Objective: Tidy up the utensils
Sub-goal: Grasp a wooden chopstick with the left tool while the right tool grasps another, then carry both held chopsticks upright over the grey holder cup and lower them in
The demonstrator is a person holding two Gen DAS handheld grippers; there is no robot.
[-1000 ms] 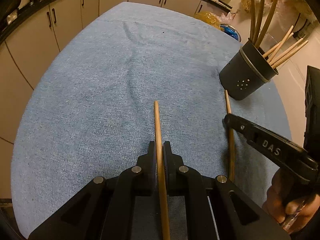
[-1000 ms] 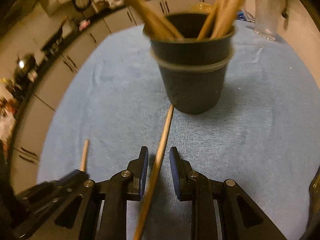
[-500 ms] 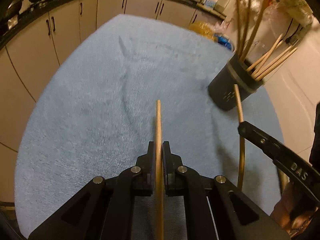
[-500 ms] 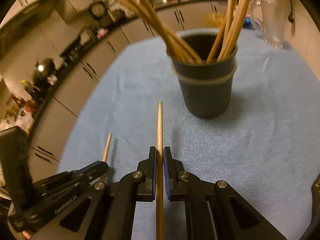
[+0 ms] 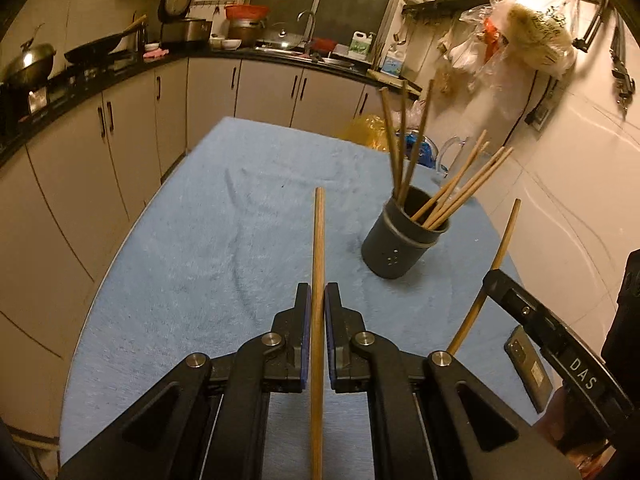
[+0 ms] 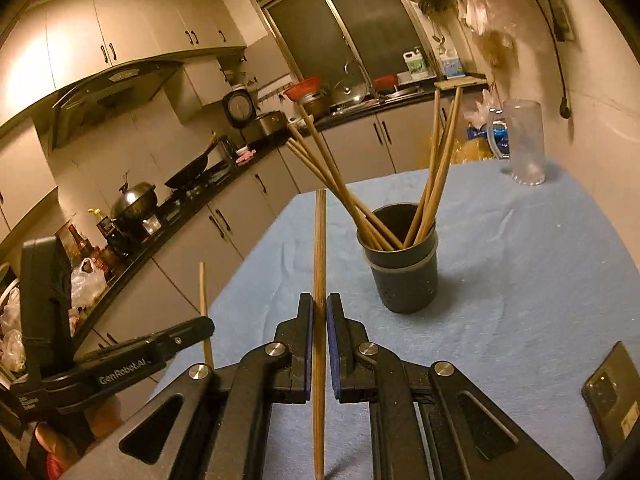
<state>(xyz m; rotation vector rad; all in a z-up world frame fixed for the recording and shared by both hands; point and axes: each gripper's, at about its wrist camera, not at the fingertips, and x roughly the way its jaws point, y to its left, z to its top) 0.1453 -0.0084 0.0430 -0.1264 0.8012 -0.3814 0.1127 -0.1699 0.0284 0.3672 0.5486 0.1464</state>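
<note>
My left gripper (image 5: 317, 294) is shut on a wooden chopstick (image 5: 319, 240) that sticks out forward, held above the blue tablecloth (image 5: 200, 248). My right gripper (image 6: 319, 304) is shut on a second wooden chopstick (image 6: 320, 240), also clear of the cloth. A dark round holder (image 5: 400, 246) with several chopsticks standing in it sits on the cloth, ahead and to the right of the left gripper. In the right wrist view the holder (image 6: 404, 276) is just ahead and right of the fingers. The right gripper's chopstick (image 5: 502, 240) shows in the left wrist view, the left one's (image 6: 204, 304) in the right wrist view.
A smartphone (image 6: 612, 388) lies on the cloth at the near right. A clear plastic jug (image 6: 524, 144) stands at the table's far right. Kitchen cabinets (image 5: 120, 132) and a black counter run along the left and back. Plastic bags (image 5: 520, 28) hang on the right wall.
Both grippers rose from the cloth, each lifting its chopstick, and tilted up so the kitchen came into view. The right gripper closed onto its chopstick and backed away from the holder.
</note>
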